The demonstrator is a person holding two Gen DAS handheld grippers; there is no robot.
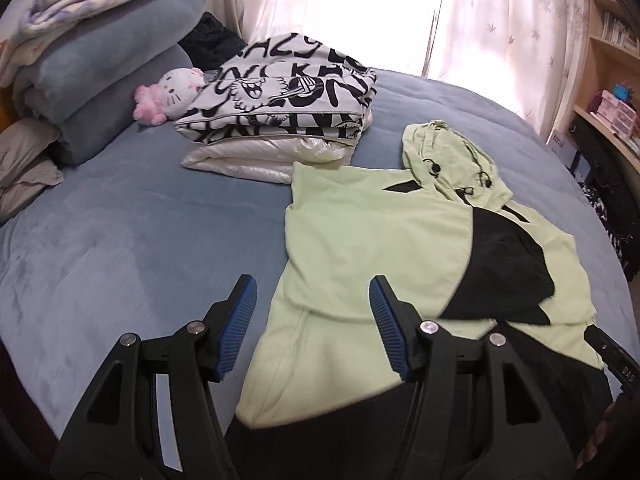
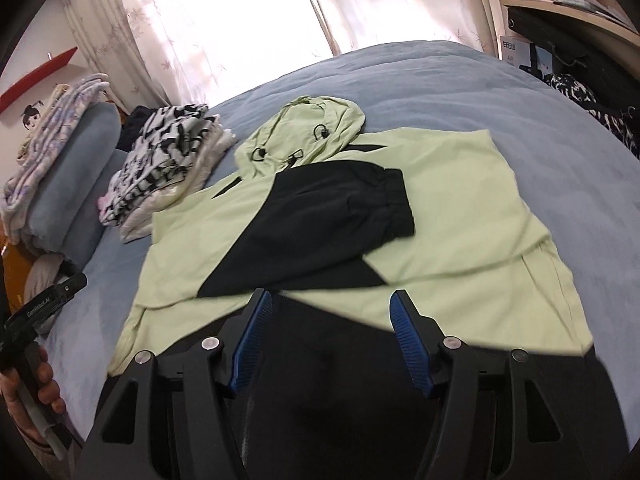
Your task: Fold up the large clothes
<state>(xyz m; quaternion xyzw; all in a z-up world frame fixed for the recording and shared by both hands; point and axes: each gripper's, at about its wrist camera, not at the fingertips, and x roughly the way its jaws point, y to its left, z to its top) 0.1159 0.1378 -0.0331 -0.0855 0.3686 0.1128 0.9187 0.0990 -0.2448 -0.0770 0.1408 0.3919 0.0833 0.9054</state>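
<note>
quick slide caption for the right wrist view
Open right gripper above a green-and-black hoodie laid on a blue bed.

The bed (image 1: 120,220) is covered in matt, velvety blue cloth. The hooded jacket (image 2: 460,208) is made of smooth, matt pale green cloth with black panels. Glossy white padding (image 1: 264,160) is seen under printed fabric. Each tool (image 1: 312,312) (image 2: 330,320) is moulded in matt black plastic, with ribbed blue pads (image 1: 240,328) and shiny metal rivets (image 1: 429,326).
</note>
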